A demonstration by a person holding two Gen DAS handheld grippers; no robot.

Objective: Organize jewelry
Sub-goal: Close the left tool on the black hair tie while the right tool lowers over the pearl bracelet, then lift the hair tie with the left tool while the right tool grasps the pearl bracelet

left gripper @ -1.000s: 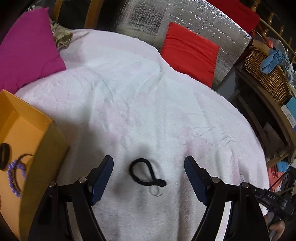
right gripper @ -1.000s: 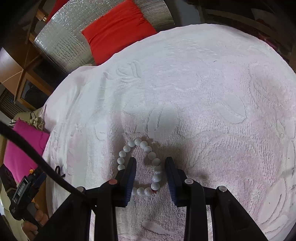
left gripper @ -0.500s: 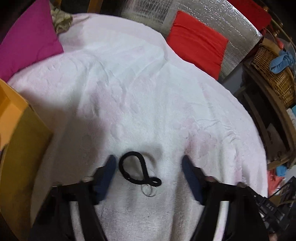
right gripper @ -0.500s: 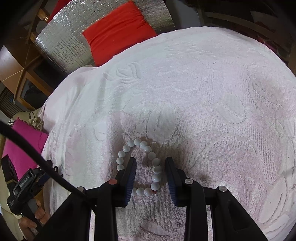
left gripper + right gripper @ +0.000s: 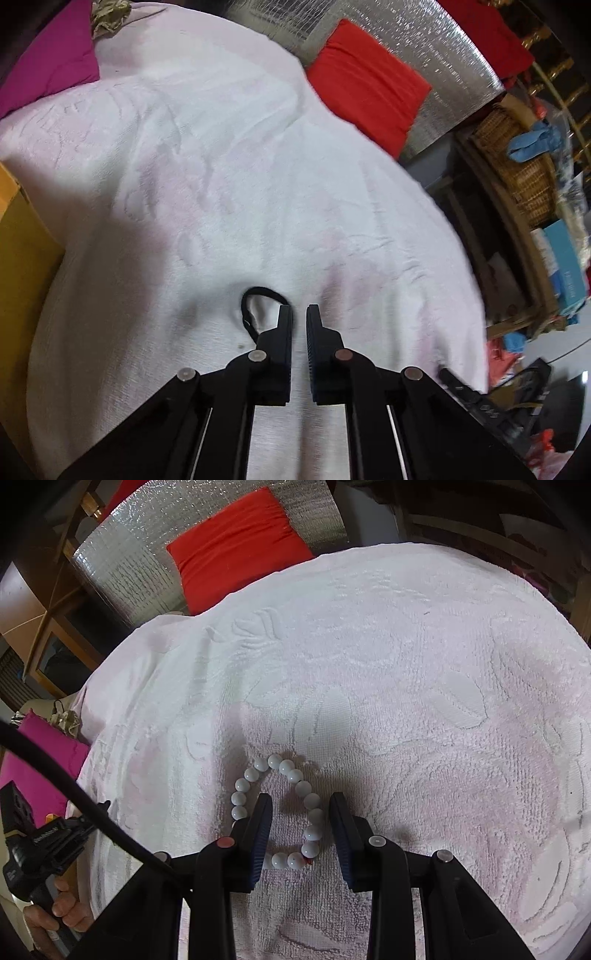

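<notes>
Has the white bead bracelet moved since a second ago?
No. The white bead bracelet lies at the same embossed patch of the pink towel, between the right gripper fingers.

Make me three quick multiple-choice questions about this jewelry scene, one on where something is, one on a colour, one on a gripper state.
1. Where does the white bead bracelet lie?
A. in the box
B. on the pale towel
C. on the red cushion

2. What colour is the cord loop by the left gripper?
A. black
B. white
C. gold

3. How does the right gripper stand?
A. shut tight
B. open astride one side of the bracelet
C. out of view

Answers: 1 B, beads rest on terry cloth. 2 A, it shows dark against the towel. 3 B, a wide gap shows between its pads.
</notes>
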